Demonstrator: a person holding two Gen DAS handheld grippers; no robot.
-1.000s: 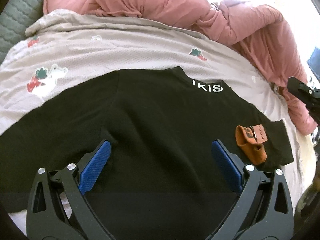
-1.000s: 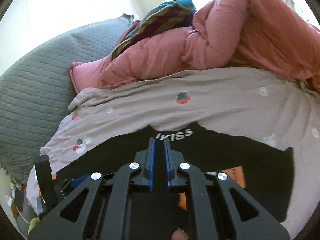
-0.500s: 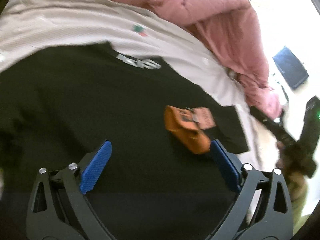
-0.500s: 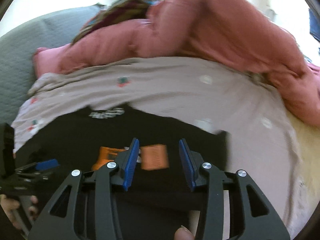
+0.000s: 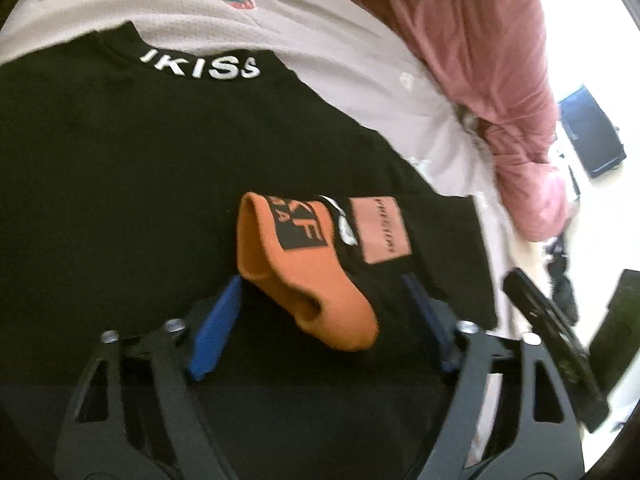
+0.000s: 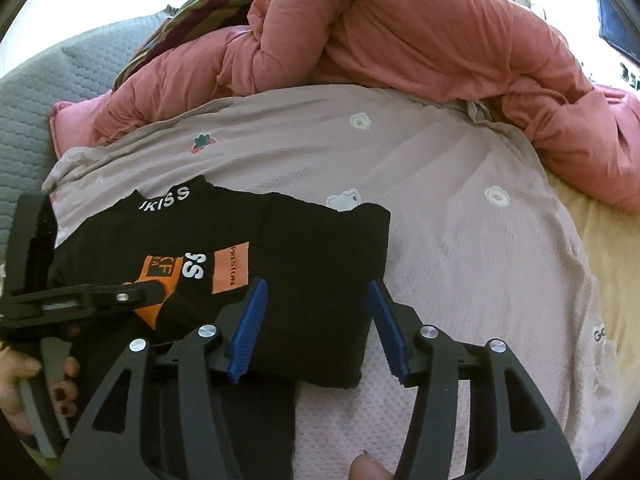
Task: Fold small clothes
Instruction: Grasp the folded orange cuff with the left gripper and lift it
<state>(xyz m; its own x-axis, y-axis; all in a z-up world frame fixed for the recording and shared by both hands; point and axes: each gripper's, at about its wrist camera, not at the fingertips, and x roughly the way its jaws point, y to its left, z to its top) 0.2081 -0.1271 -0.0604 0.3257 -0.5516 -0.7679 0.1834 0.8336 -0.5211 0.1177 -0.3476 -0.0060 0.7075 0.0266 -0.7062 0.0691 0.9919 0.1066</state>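
Left wrist view: the left tongs (image 5: 320,320), closing, straddle the orange cuff (image 5: 296,276) ungripped; the right tongs (image 6: 316,324), opening, straddle the black shirt (image 6: 312,256) edge.

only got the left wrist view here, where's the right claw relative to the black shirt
Observer: The right claw hangs over the right edge of the black shirt.
Operator: gripping or open
Observer: Open. Its jaws have just been opening, and the shirt's edge shows between them, unpinched.
Operator: anything on the pink duvet i can't see
Observer: A striped cloth lies on top of the pink duvet, at its far left end.
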